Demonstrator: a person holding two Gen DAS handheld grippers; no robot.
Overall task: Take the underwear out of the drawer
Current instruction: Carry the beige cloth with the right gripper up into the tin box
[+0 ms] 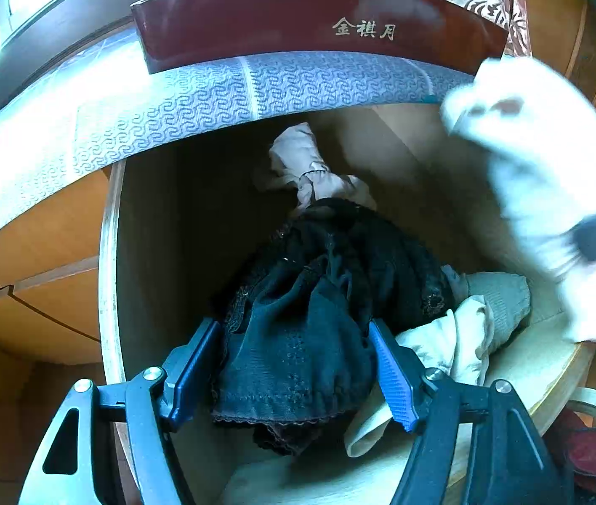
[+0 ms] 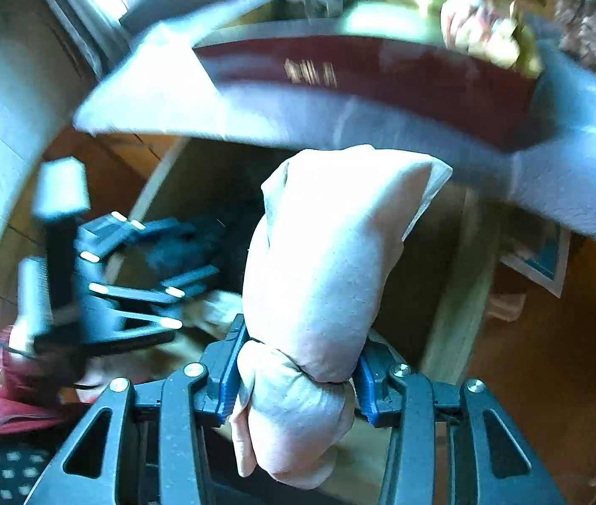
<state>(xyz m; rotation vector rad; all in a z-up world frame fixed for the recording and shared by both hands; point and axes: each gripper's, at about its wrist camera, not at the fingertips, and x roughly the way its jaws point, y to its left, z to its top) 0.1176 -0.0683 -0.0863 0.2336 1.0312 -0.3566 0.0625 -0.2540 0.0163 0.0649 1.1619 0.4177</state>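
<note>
drawer (image 1: 108, 294) | L tool (image 1: 298, 372) spread, black lace undies (image 1: 306, 320) | R tool (image 2: 298, 372) pinching pale bundle (image 2: 323, 269)

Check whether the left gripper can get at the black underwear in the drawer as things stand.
Probably yes: the left gripper is open with the black underwear already between its fingers, nothing covering it in the open drawer.

We see black lace underwear (image 1: 298, 328) beside cream garments (image 1: 453, 336) in a pale wood drawer (image 1: 106, 277). Our grippers' fingers (image 1: 395, 374) wear blue ribbed pads. Above sits a dark red box (image 1: 298, 17) with gold characters on a lilac cloth (image 1: 197, 97) with a scroll pattern. Our right gripper's bundle (image 2: 319, 261) is pale pinkish-white.
</note>
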